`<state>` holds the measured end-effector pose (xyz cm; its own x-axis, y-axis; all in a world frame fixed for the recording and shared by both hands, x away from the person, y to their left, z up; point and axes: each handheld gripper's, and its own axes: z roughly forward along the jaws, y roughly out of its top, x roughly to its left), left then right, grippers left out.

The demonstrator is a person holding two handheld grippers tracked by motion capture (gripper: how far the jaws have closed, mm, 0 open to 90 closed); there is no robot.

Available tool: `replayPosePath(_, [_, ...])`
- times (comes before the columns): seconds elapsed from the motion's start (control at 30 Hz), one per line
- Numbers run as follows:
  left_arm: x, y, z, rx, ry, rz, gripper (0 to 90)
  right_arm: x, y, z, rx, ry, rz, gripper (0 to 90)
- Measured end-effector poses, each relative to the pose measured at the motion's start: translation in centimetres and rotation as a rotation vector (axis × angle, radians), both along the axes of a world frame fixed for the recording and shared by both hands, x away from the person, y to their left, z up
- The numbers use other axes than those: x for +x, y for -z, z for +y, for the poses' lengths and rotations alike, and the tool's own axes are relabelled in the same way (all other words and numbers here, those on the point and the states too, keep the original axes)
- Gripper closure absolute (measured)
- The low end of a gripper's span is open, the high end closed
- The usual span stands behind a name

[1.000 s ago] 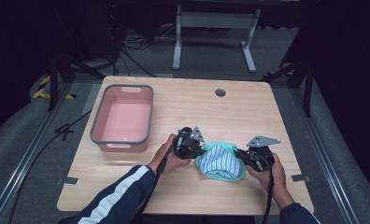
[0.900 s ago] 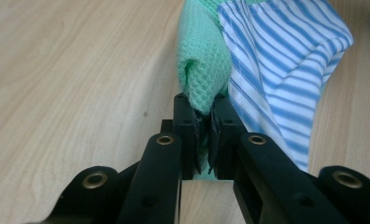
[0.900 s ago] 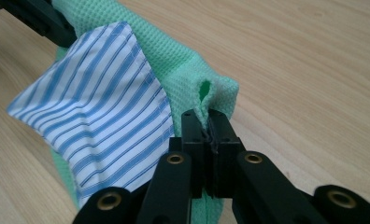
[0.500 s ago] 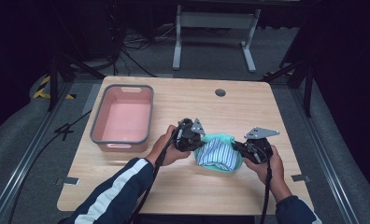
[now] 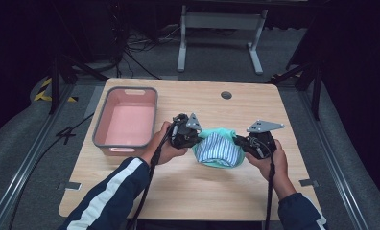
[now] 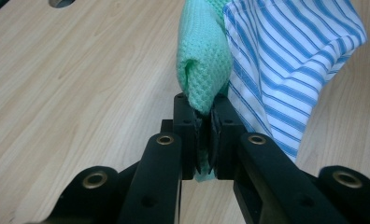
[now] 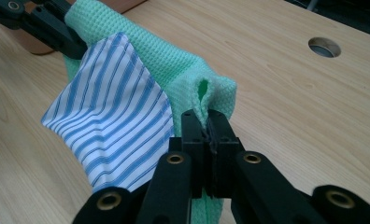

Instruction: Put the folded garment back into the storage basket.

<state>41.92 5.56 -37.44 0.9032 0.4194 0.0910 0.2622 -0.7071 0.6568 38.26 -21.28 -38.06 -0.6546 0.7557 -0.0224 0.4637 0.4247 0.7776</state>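
Your left claw (image 6: pixel 204 135): clamped on the green cloth (image 5: pixel 218 149)'s corner | your right claw (image 7: pixel 209 140): clamped on its opposite corner | cloth: striped lining showing, hanging between both claws above the tabletop (image 5: pixel 197 191), right of the pink bin (image 5: pixel 126 122)

The green cloth (image 5: pixel 218 149) with its blue-striped panel (image 5: pixel 220 151) has been lifted off the wooden table (image 5: pixel 188 191) since the earliest picture, where it lay as a flat bundle near the right front; it is now hung between the two grippers and sags below them as a small pouch. The left gripper (image 5: pixel 194 136) and the right gripper (image 5: pixel 240 142) have both been raised and carried a little toward the far side of the table, together with the hands behind them. The bundle is seen slightly farther left and farther from the near edge than before, and its striped face is now turned more toward the near side.
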Motion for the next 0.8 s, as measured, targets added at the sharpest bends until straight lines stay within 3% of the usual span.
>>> replayPosePath(0.33, [0.2, -1.7, 2.2, -0.011, -0.029, -0.029, 83.1, 0.6, -1.8, 1.9, 0.010, -0.028, -0.027, 87.4])
replayPosePath(0.6, [0.1, -2.8, 4.3, -0.048, -0.067, -0.048, 83.1, 1.2, -3.2, 3.7, 0.009, -0.054, -0.048, 87.4])
replayPosePath(0.8, [0.1, -3.4, 5.9, -0.046, -0.090, -0.060, 83.1, 1.6, -3.8, 5.2, 0.009, -0.078, -0.058, 87.4])
